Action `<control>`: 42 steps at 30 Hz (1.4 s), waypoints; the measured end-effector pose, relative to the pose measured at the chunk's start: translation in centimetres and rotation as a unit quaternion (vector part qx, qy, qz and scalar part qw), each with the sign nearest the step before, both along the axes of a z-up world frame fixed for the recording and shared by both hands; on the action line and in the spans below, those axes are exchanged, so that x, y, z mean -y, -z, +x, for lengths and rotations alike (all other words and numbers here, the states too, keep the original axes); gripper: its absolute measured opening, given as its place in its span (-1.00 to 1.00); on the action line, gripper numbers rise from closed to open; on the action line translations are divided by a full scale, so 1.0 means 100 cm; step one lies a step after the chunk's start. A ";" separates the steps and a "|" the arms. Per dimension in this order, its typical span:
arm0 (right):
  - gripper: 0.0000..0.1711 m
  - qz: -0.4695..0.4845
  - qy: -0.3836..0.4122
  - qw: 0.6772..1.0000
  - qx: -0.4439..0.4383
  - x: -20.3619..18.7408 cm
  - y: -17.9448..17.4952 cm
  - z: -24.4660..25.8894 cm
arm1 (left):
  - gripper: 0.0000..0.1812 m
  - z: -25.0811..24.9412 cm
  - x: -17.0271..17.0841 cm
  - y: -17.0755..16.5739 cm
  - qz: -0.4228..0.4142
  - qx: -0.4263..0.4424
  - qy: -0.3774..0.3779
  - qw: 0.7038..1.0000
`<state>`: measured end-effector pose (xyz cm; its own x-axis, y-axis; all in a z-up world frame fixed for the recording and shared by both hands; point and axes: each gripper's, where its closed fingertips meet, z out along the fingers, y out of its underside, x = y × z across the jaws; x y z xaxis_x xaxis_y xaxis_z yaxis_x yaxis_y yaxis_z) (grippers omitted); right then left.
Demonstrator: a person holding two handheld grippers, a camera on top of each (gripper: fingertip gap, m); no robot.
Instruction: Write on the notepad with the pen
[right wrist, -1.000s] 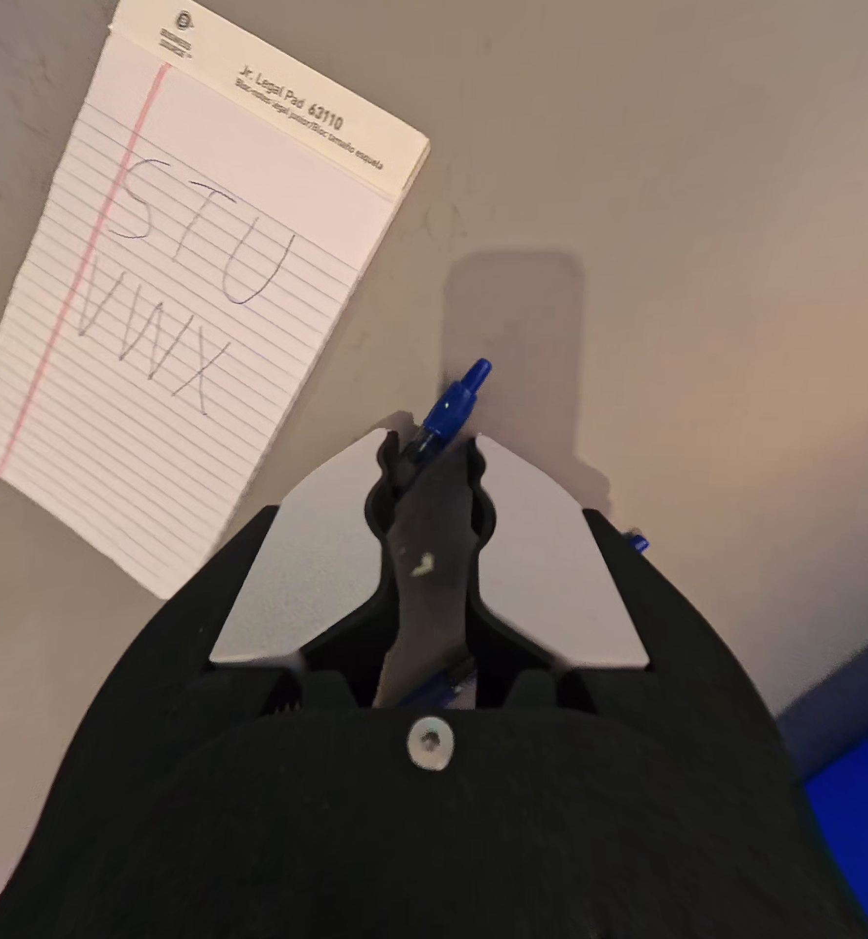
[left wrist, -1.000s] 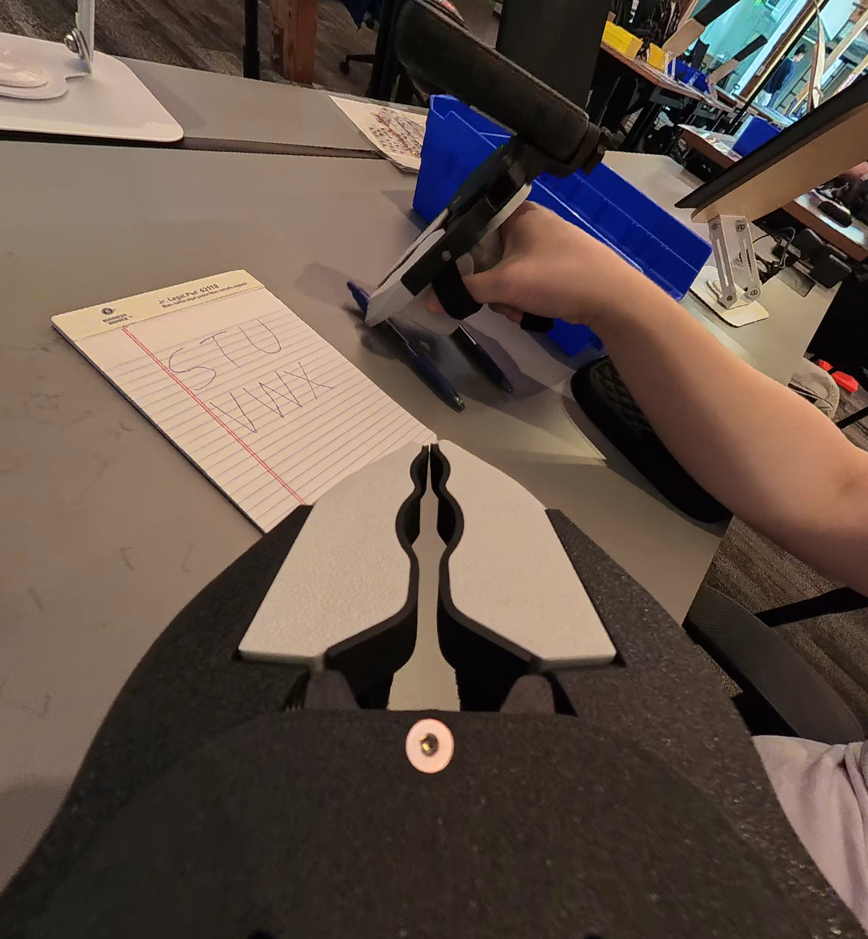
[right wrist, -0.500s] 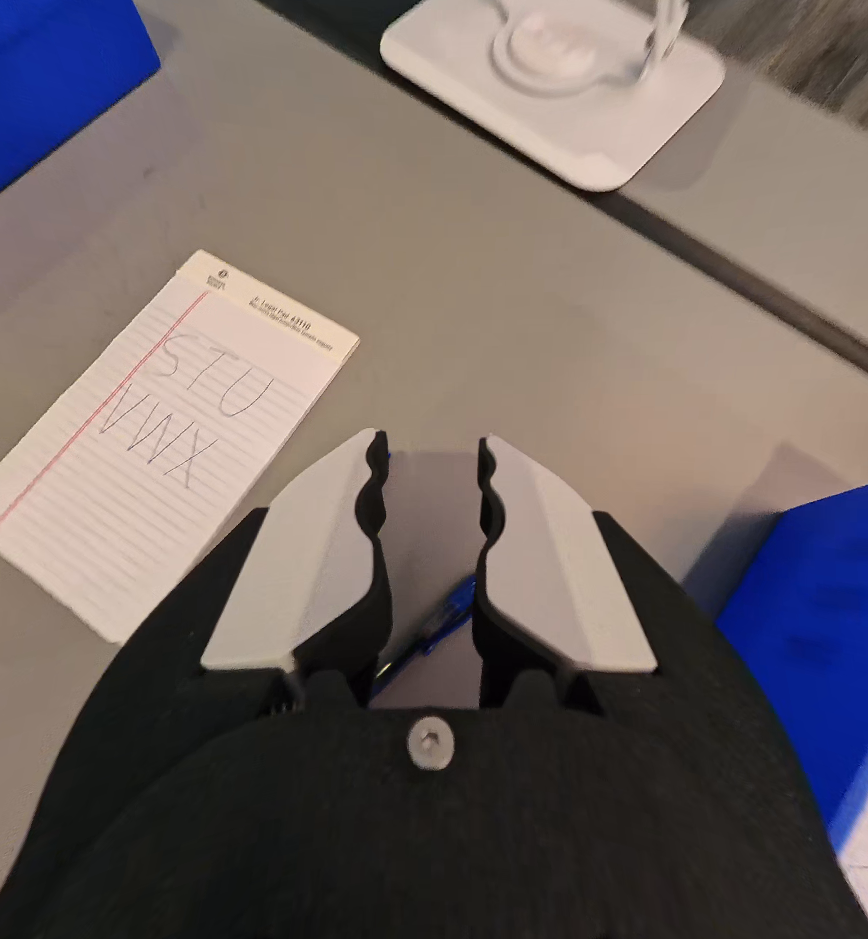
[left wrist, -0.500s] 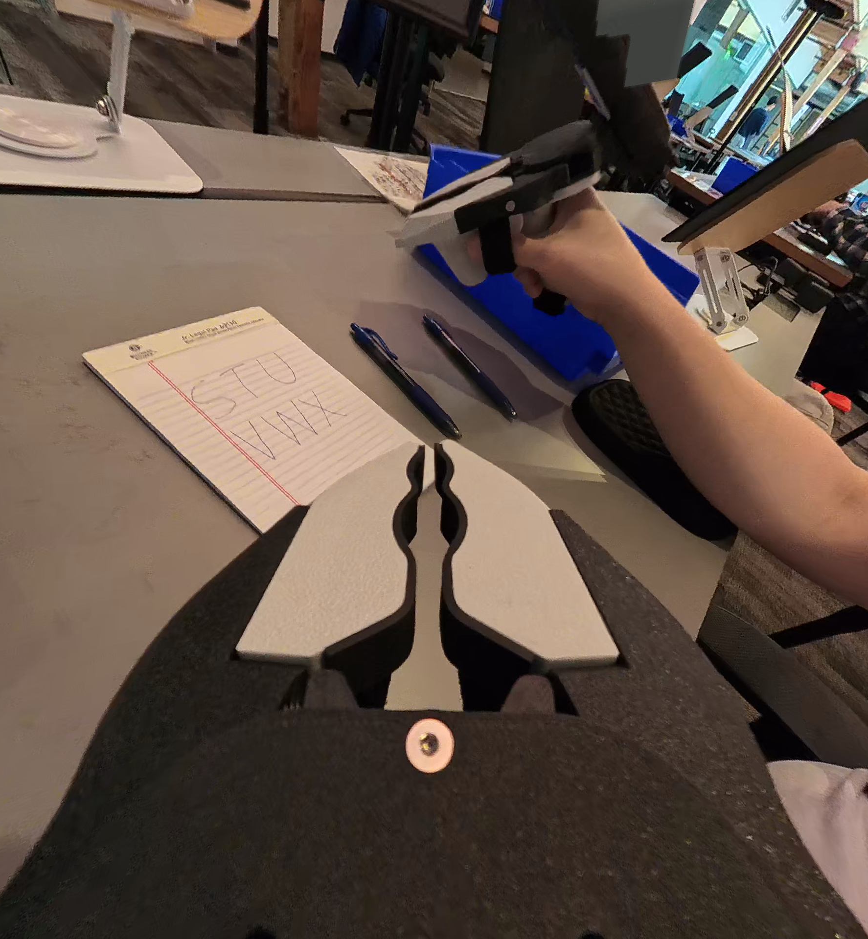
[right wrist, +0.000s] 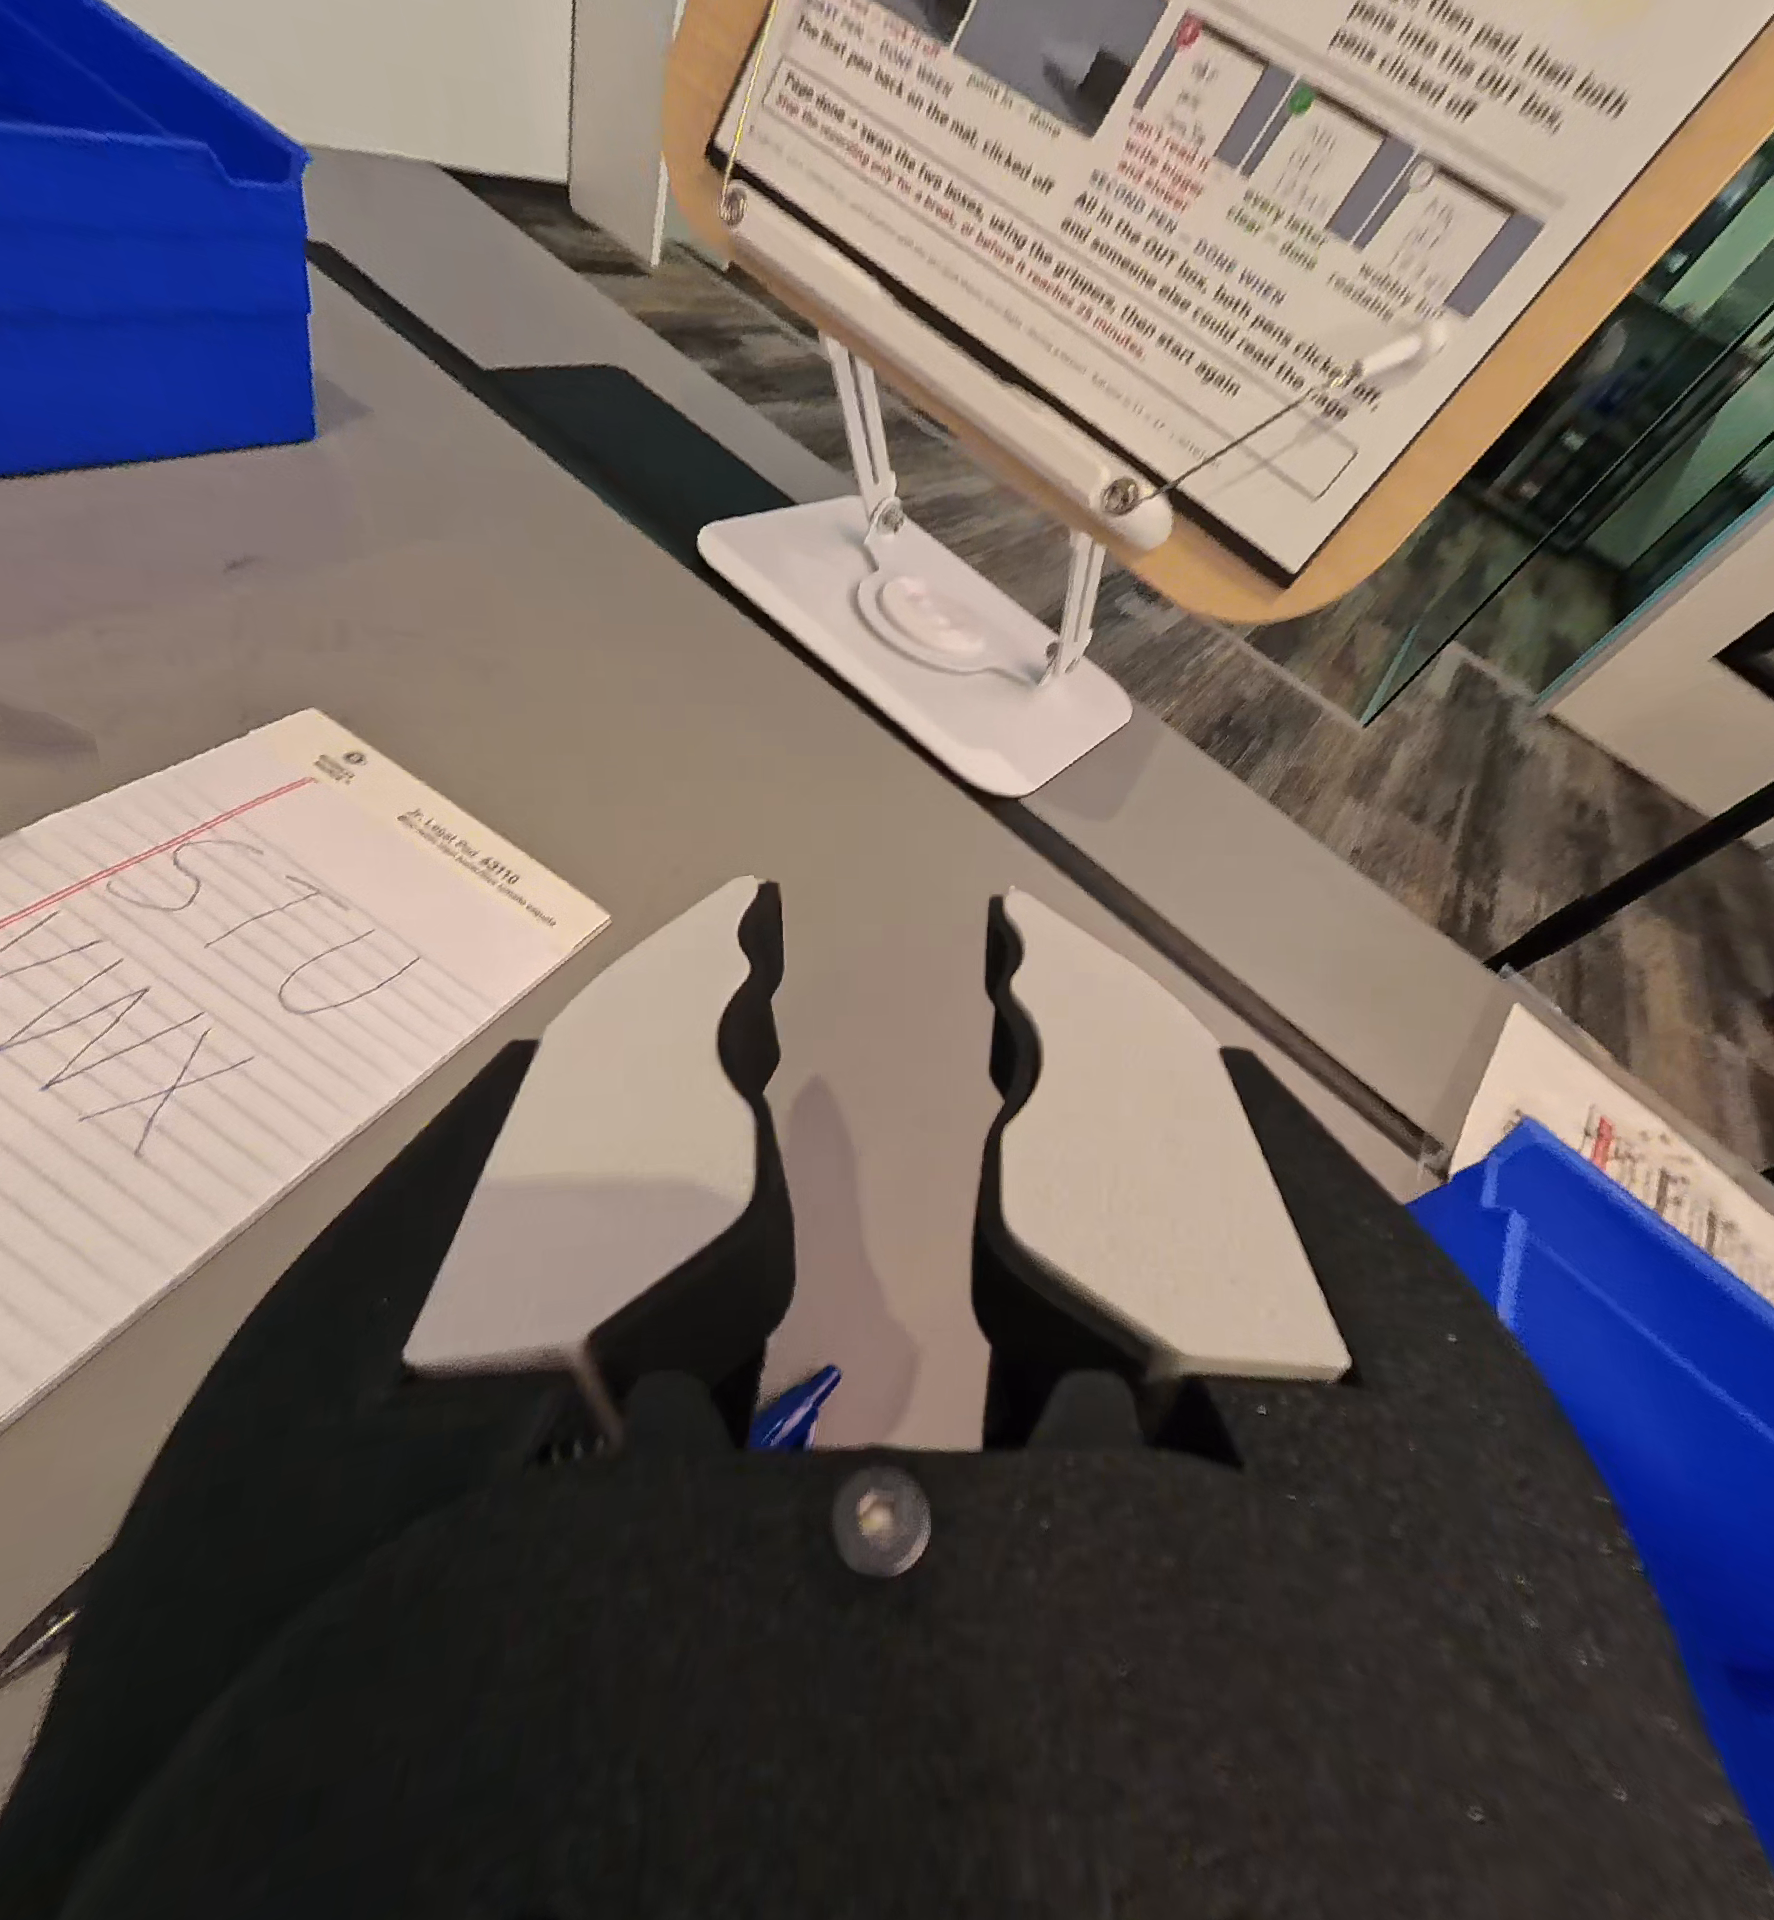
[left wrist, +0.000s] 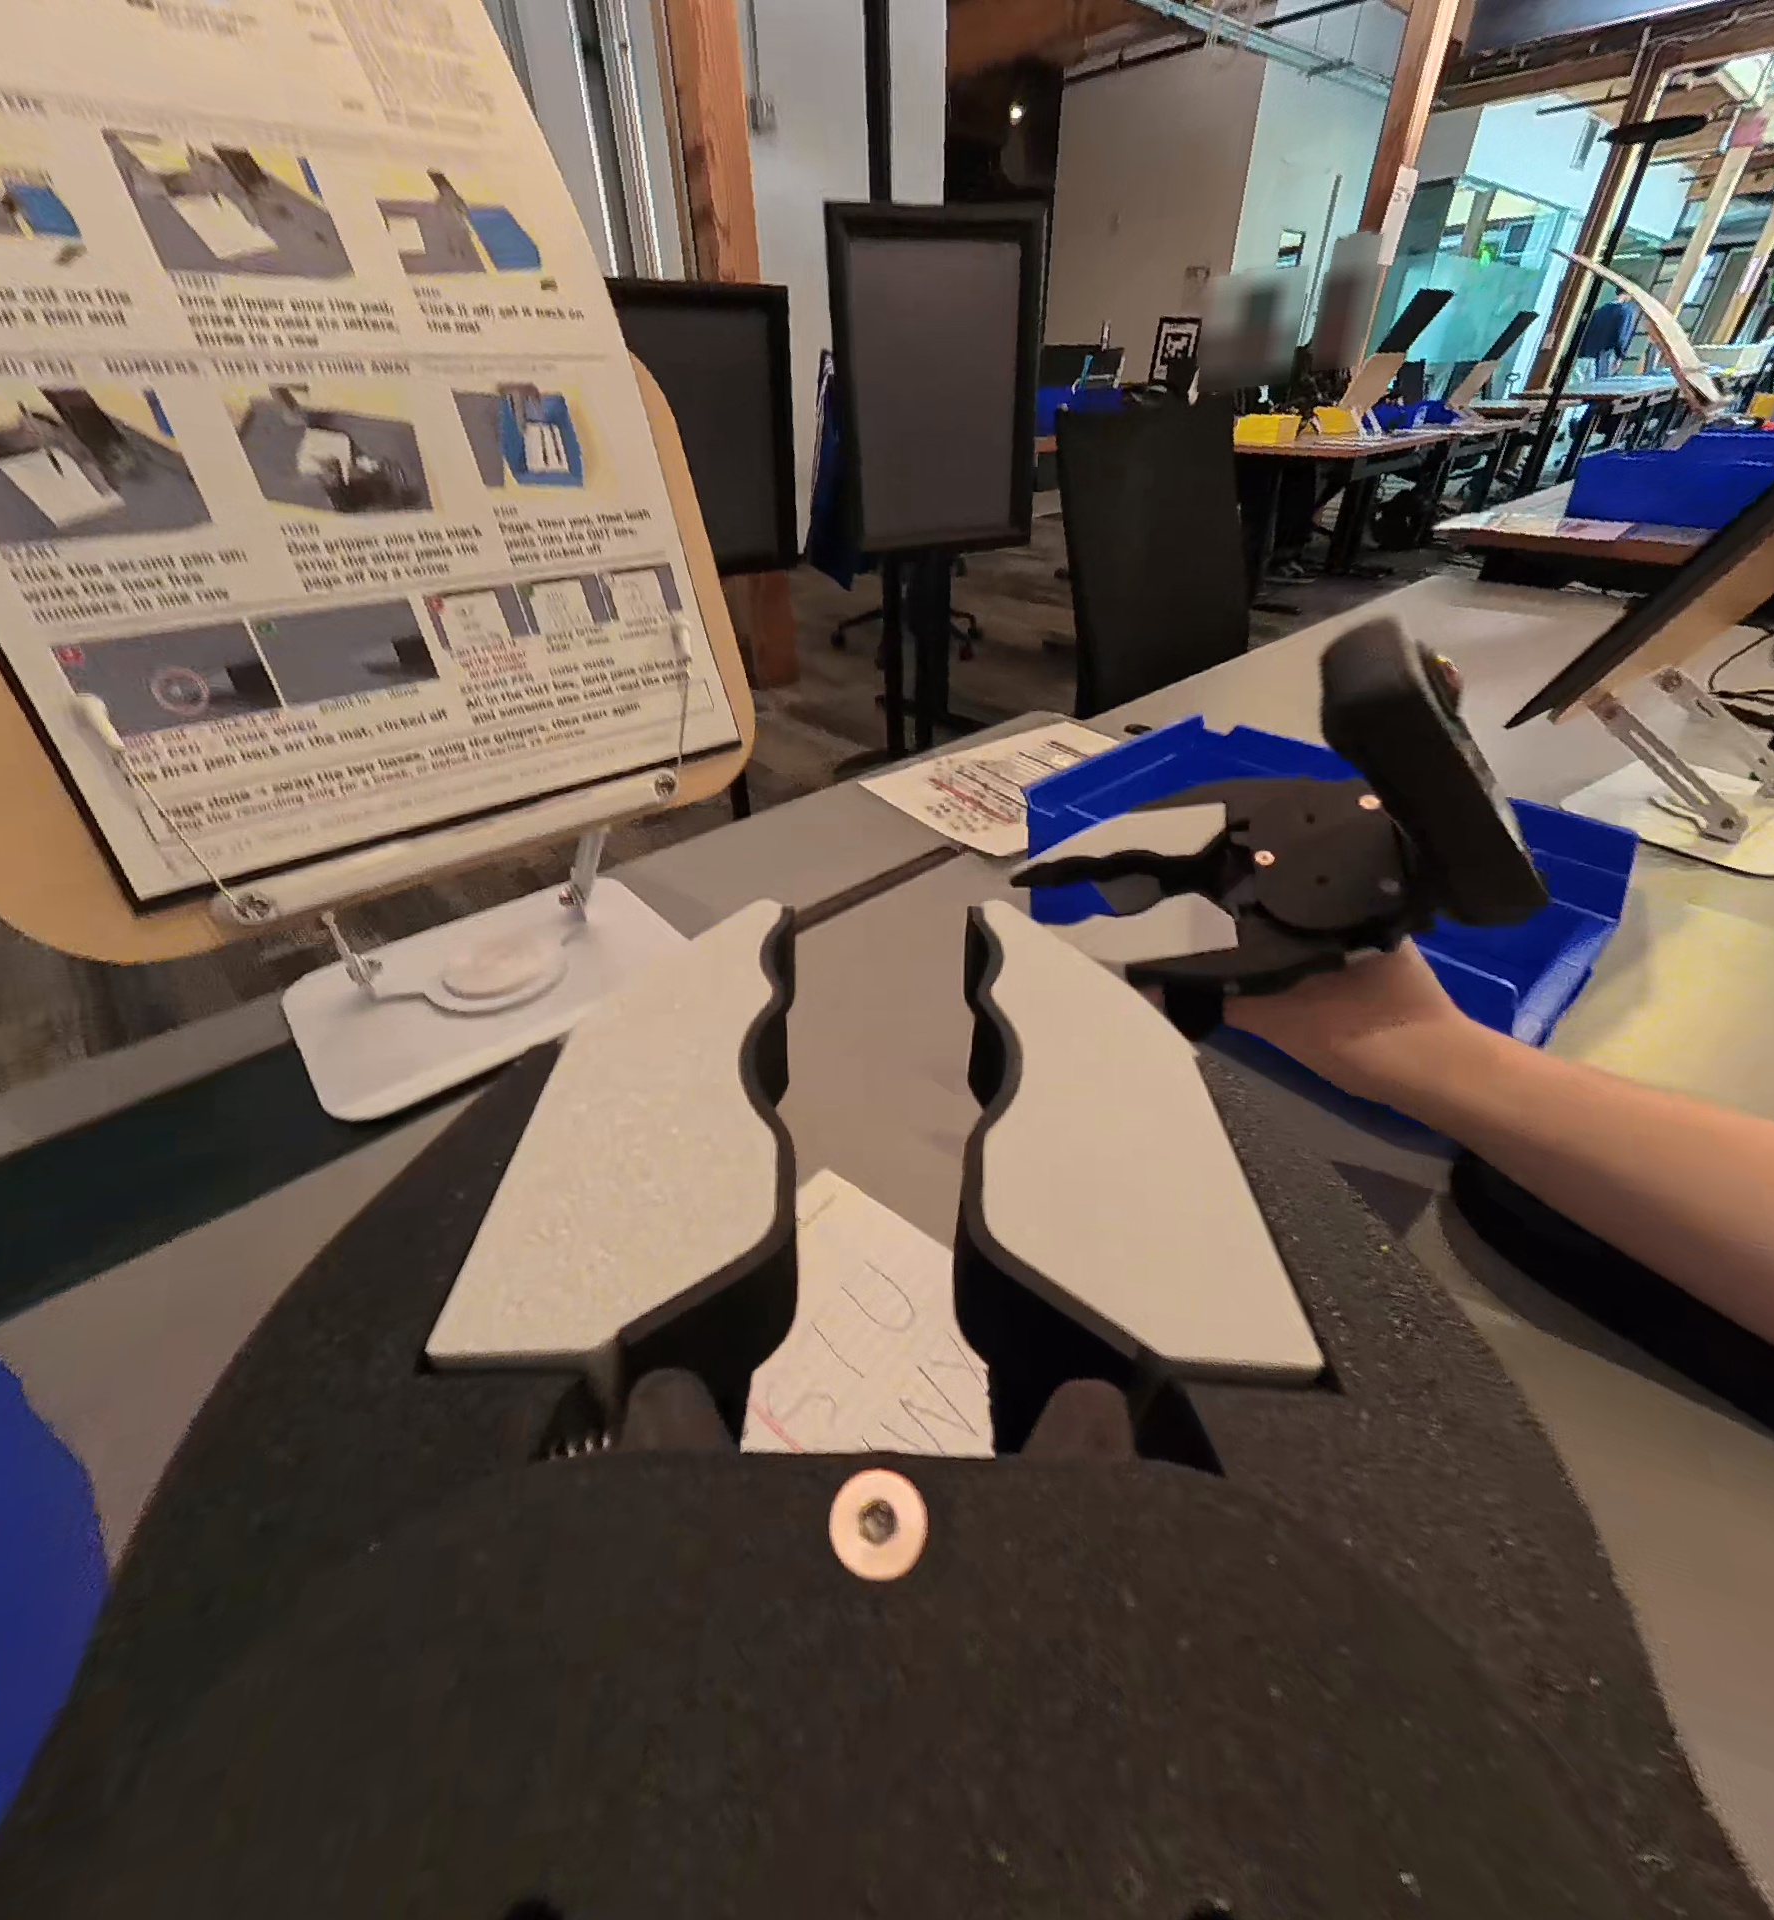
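The lined notepad (right wrist: 197,1039) lies flat on the grey table with two rows of blue handwritten letters; a strip of it shows between my left fingers (left wrist: 867,1340). My left gripper (left wrist: 875,925) is open and empty, raised above the pad. My right gripper (right wrist: 878,904) is open and empty, raised to the right of the pad; it also shows in the left wrist view (left wrist: 1080,899), held in a hand. A bit of a blue pen (right wrist: 795,1408) shows on the table below the right gripper, mostly hidden by it.
An instruction sheet on a wooden board with a white stand (left wrist: 467,997) stands at the table's far edge, also in the right wrist view (right wrist: 924,644). A blue bin (left wrist: 1506,935) sits at the right, with a printed paper (left wrist: 997,784) beside it. Another blue bin (right wrist: 104,260) is at the left. The left gripper's tips are roughly 20 cm from the right gripper's. The blue pen (right wrist: 795,1408) sits 12 cm or so from the ends of my right fingers.
My right gripper has let go of the pen, opened and lifted away from the table. My left gripper has opened and tilted upward over the pad.
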<state>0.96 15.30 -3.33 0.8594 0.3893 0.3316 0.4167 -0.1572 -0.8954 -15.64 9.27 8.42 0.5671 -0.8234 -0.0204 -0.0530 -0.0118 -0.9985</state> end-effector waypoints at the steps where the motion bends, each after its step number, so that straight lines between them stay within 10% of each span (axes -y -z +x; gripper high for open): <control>1: -0.56 0.012 0.002 1.000 0.002 0.000 -0.002 0.000 | -0.66 0.002 -0.006 -0.005 0.008 0.000 0.000 1.000; 15: -0.56 0.045 -0.016 0.999 -0.016 -0.001 -0.002 -0.007 | -0.64 0.007 -0.032 -0.023 0.061 -0.070 0.043 0.995; 42: -0.57 0.054 -0.047 0.992 -0.100 0.006 0.003 -0.004 | -0.67 0.004 -0.075 0.043 0.006 -0.049 0.036 0.998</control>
